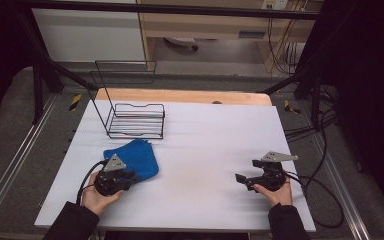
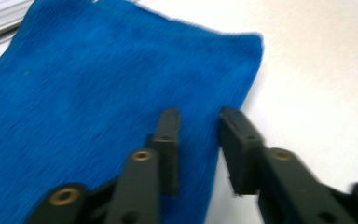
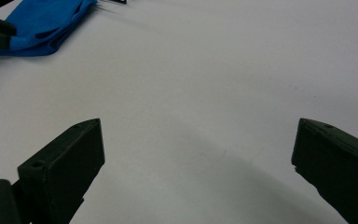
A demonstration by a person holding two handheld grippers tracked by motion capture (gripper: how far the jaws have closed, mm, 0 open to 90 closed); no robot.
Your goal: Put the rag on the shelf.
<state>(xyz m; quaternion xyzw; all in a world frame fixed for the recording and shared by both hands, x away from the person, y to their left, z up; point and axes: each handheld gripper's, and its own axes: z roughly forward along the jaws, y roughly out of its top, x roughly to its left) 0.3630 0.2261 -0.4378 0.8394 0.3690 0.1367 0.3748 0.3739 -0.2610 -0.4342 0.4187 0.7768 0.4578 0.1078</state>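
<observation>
Cloth [image 1: 134, 157] lay folded, left of centre in the high view, just below the rack [image 1: 135, 120]. I had the left gripper [image 1: 130, 177] at the cloth's lower right edge. In the left gripper view its jaws stood narrow but not closed, both over blue fabric at the cloth's [image 2: 98, 102] right edge, with nothing pinched that I could see.

My read was that the step was a pinch on that edge. To do it well I'd drop lower, get every folded layer between the pads, then close square so it didn't slip.

Left hand [image 1: 99, 196] sat bottom left, gripper pointing right. Right gripper [image 1: 246, 176] sat well apart, lower right, pointing left, its jaws wide over bare table [image 3: 205, 93] in the right gripper view [image 3: 196, 163].
</observation>
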